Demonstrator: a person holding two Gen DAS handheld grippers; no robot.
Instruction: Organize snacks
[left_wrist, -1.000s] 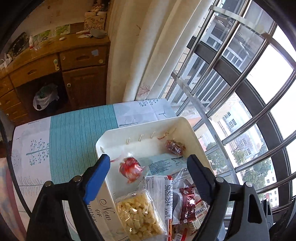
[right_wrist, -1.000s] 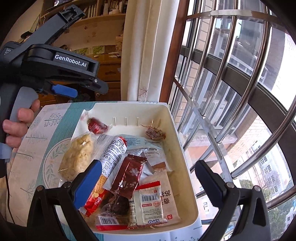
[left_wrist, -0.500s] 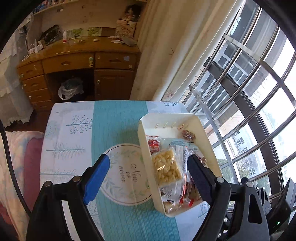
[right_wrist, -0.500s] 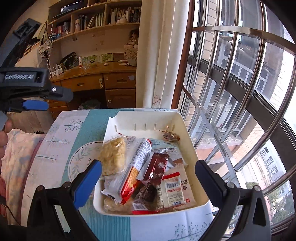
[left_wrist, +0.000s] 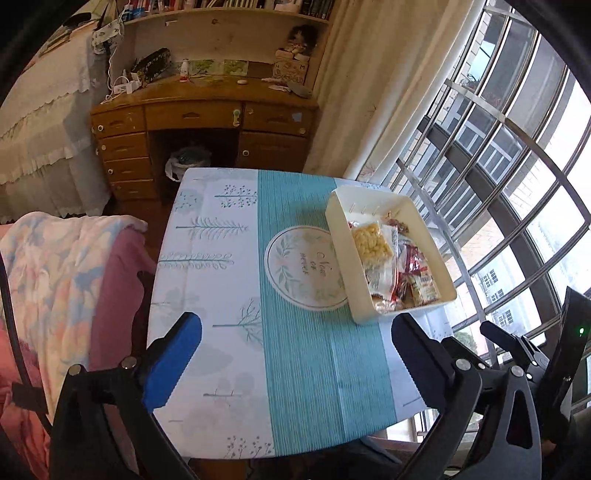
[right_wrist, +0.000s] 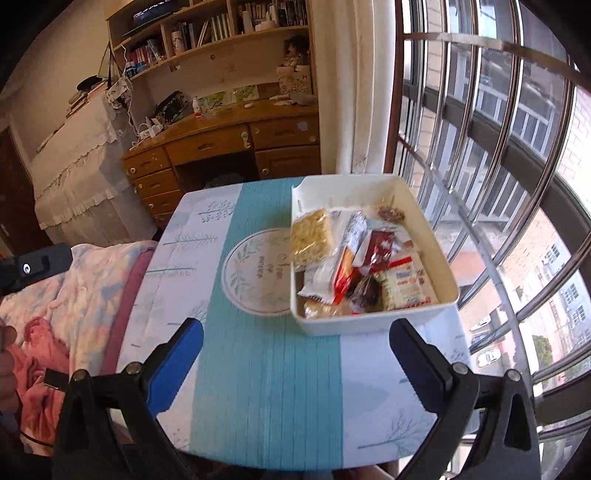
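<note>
A white bin (left_wrist: 436, 258) (right_wrist: 369, 325) stands on the right side of the table by the window. It holds several wrapped snacks, among them a clear pack of yellow puffed pieces (left_wrist: 371, 242) (right_wrist: 312, 236) and a dark red packet (right_wrist: 380, 245). My left gripper (left_wrist: 295, 339) is open and empty, high above the table's near half. My right gripper (right_wrist: 295, 345) is open and empty, above the near edge, short of the bin.
The table (left_wrist: 314, 369) (right_wrist: 266, 387) has a teal and white cloth with a round printed motif (left_wrist: 303, 269). A window with metal bars (left_wrist: 498, 166) runs along the right. A wooden desk (left_wrist: 207, 122) stands beyond the table. Bedding (left_wrist: 55, 277) lies to the left.
Both grippers have pulled back and up from the bin, so it now looks smaller and farther. Both stay open and empty. The snacks in the bin have not moved.
</note>
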